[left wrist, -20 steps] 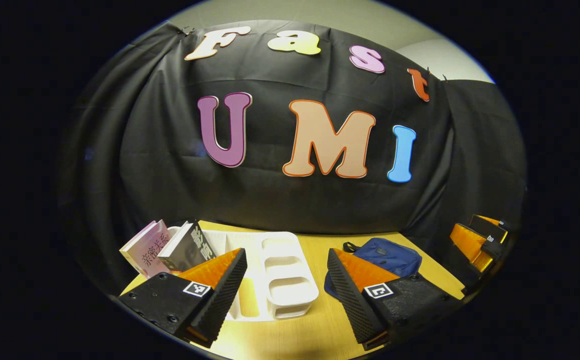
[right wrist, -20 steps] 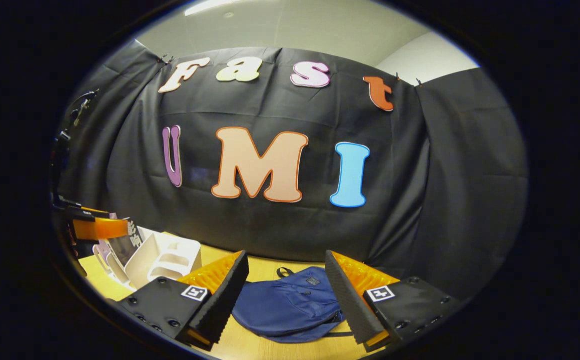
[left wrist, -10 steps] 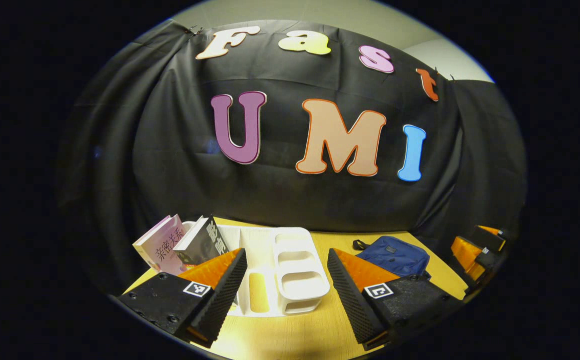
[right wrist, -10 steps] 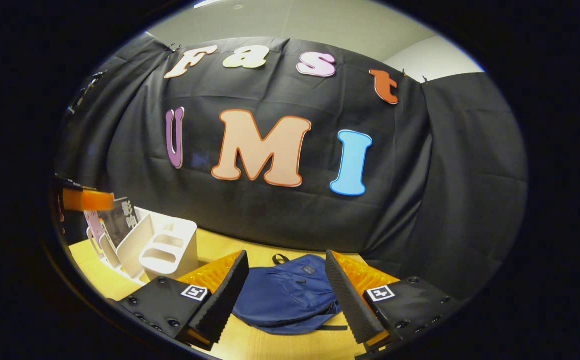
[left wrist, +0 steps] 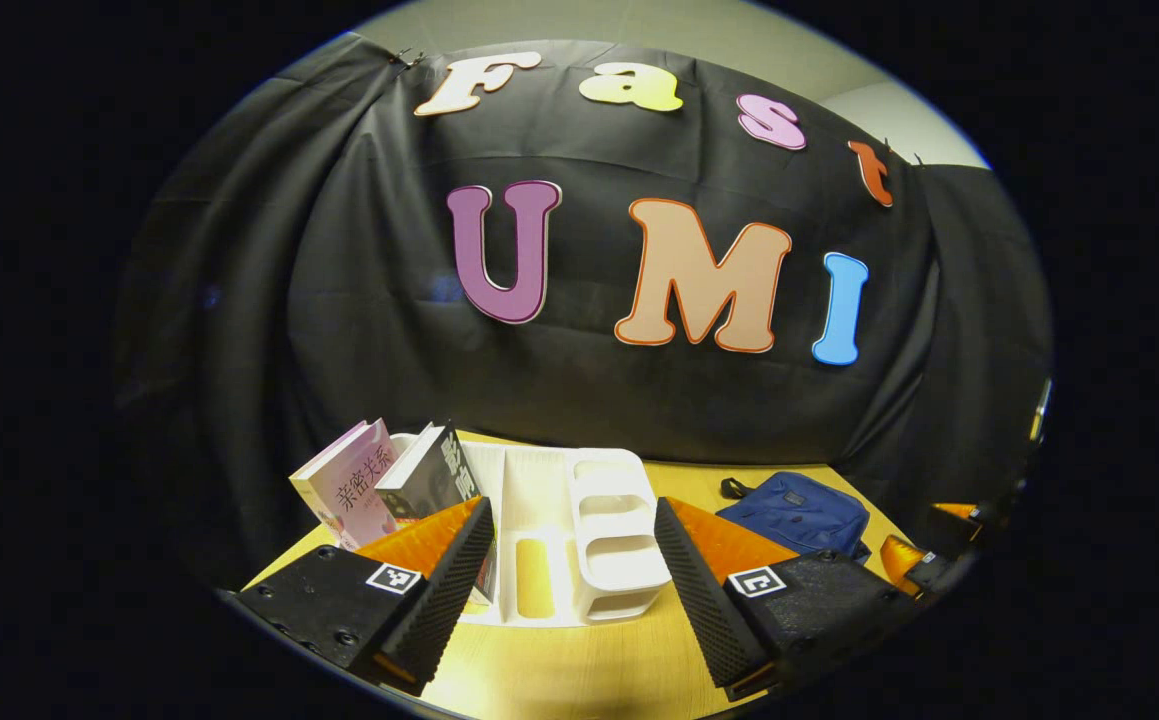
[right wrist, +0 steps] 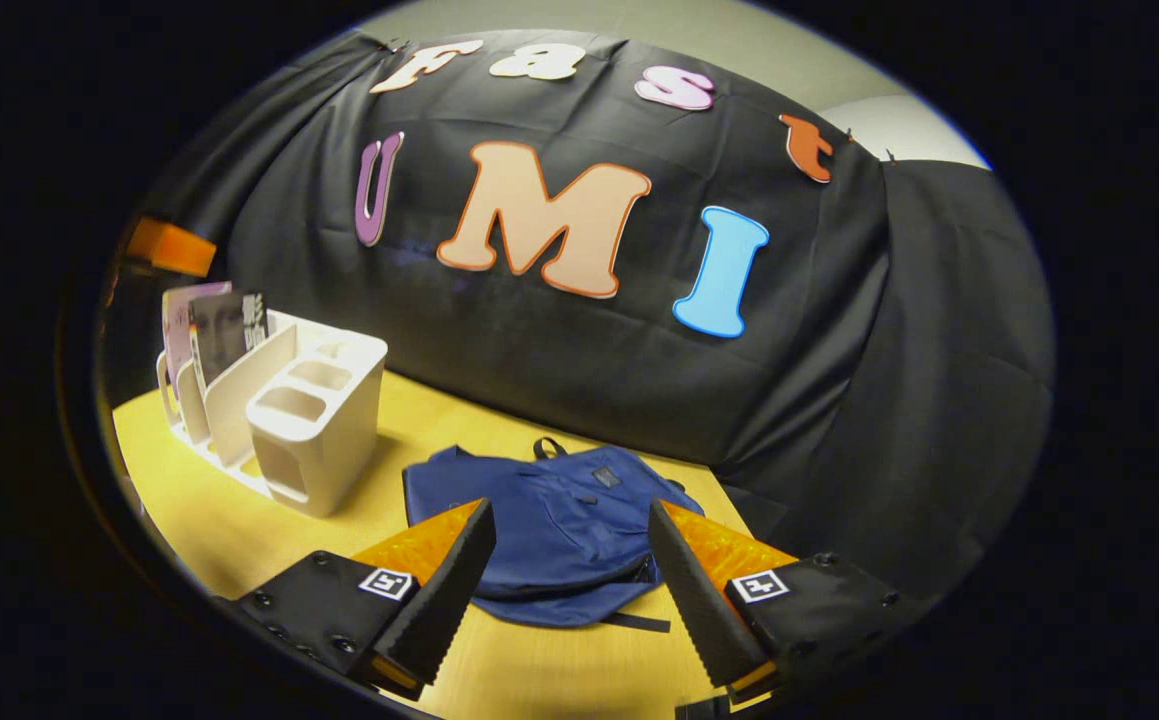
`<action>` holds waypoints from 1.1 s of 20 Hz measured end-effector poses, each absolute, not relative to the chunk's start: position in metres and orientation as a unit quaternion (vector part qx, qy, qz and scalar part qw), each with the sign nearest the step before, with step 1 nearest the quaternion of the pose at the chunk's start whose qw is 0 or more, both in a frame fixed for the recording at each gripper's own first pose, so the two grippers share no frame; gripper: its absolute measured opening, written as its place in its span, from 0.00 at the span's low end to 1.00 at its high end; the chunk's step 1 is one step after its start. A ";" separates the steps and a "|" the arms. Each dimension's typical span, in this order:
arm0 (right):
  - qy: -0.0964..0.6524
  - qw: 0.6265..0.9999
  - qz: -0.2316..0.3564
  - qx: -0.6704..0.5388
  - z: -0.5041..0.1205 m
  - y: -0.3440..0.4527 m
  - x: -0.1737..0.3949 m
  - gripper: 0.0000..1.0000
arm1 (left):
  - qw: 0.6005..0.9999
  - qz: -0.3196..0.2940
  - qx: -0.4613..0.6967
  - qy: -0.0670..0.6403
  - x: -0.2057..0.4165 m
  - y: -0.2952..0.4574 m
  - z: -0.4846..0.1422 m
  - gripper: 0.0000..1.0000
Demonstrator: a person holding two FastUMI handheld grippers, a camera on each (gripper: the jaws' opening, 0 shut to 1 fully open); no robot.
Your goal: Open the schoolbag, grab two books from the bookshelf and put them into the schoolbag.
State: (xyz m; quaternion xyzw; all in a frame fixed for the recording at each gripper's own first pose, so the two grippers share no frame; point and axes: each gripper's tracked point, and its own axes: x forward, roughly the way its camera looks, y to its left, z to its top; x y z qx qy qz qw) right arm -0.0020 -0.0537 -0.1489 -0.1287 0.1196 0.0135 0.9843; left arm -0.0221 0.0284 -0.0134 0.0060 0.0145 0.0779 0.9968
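A blue schoolbag (right wrist: pixel 559 530) lies flat and zipped on the wooden table (right wrist: pixel 239 520), straight ahead of my right gripper (right wrist: pixel 569 580), which hangs open above its near edge. The white bookshelf (left wrist: pixel 579 530) stands in front of my open left gripper (left wrist: pixel 574 575). Two books lean in its left slots: a pink book (left wrist: pixel 349 485) and a dark book (left wrist: pixel 429 475). In the left gripper view the schoolbag (left wrist: pixel 794 515) lies to the right, with the right gripper (left wrist: pixel 924 560) low beyond it. The right gripper view shows the bookshelf (right wrist: pixel 299 420) and books (right wrist: pixel 214 335) at far left.
The black cloth wall (left wrist: pixel 579 380) closes off the table's back and sides. Bare wooden tabletop (left wrist: pixel 559 670) lies between my left gripper and the bookshelf. A strip of table (right wrist: pixel 409 410) separates bookshelf and schoolbag.
My right gripper has dropped and tilted down over the schoolbag, which now looks larger and nearer. My left gripper has swung left, centring the bookshelf between its fingers. Both stay open.
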 end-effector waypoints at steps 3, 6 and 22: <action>0.119 0.971 0.016 -0.205 -0.173 -0.058 -0.004 0.94 | 0.995 0.093 0.007 0.018 -0.025 0.039 -0.014 0.95; 0.118 0.950 0.032 -0.288 -0.194 -0.055 -0.001 0.94 | 0.994 0.107 0.009 0.022 -0.029 0.045 -0.016 0.95; 0.118 0.842 0.099 -0.517 -0.296 -0.057 0.053 0.98 | 0.984 0.171 0.020 0.045 -0.057 0.068 -0.031 0.95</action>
